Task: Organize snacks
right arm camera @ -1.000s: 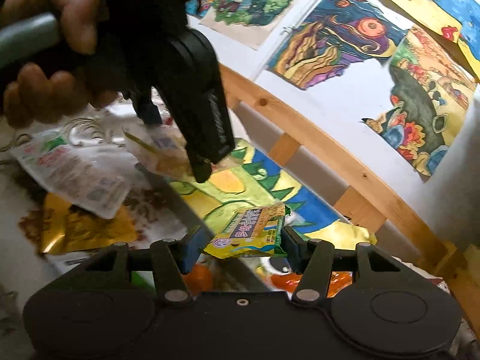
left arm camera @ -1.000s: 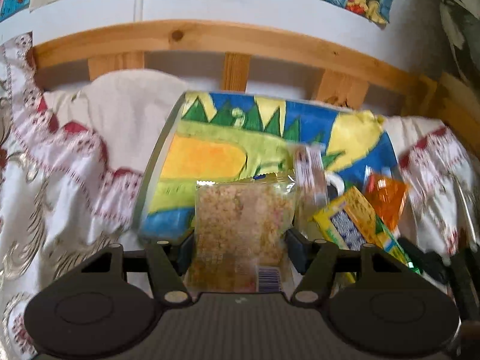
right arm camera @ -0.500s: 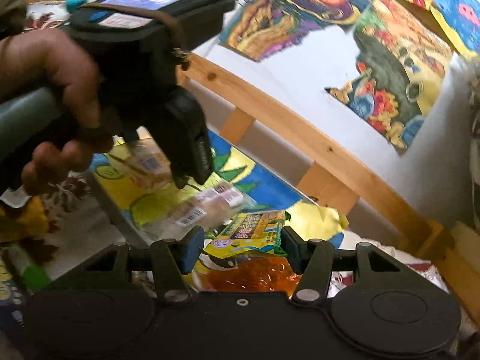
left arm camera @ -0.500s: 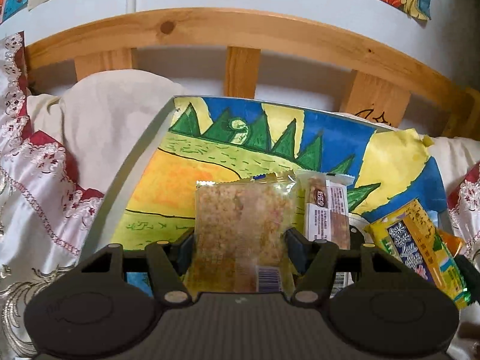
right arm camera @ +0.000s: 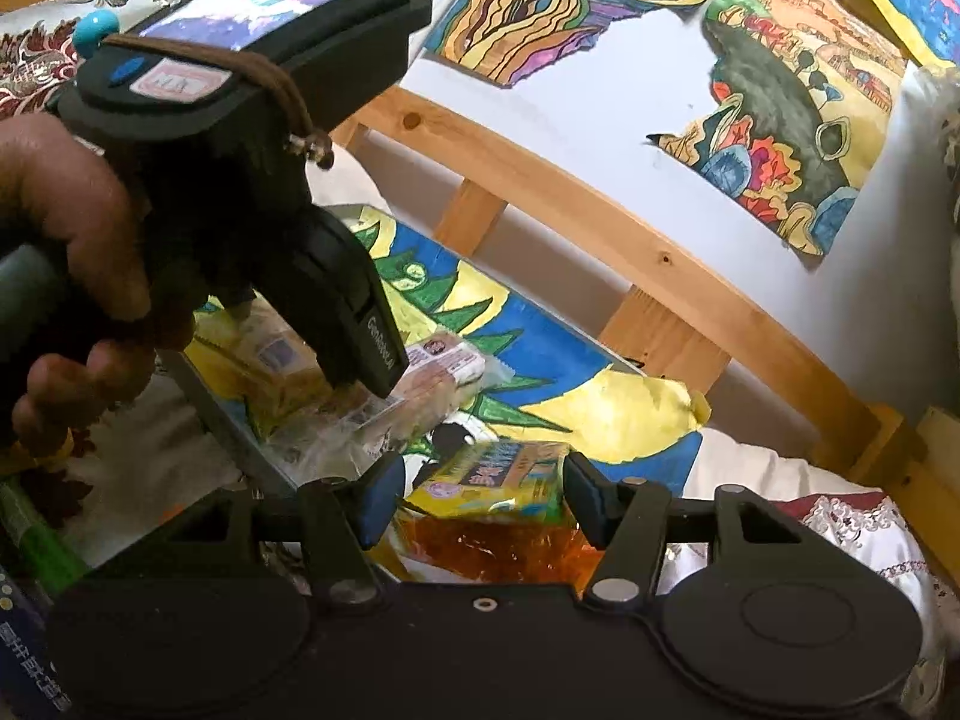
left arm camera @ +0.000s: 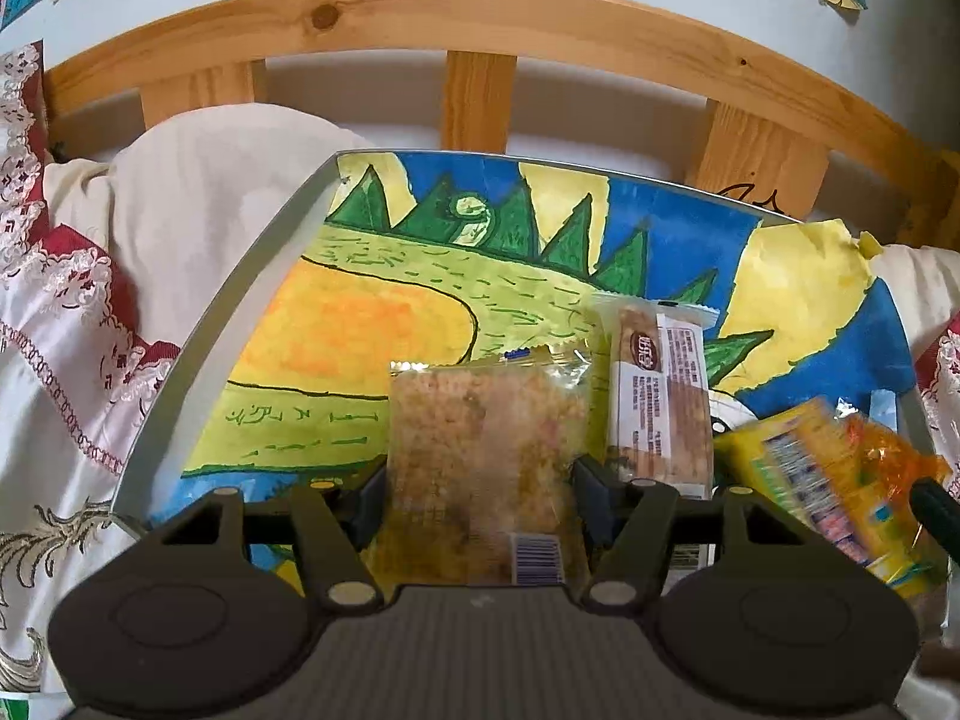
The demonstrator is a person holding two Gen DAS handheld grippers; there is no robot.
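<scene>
Painted glass tray on bed: placement step.
Left gripper clamps clear crumbly-snack packet; right gripper clamps yellow snack pack, apparently near tray's right edge; next, lower and release.

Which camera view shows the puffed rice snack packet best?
The left wrist view: the puffed rice snack packet fills the centre, held between the left gripper fingers, barcode visible. In the right wrist view, only a small part shows beneath the left gripper.

home bedroom | wooden bed rail | embroidered bedspread | wall drawings
</scene>
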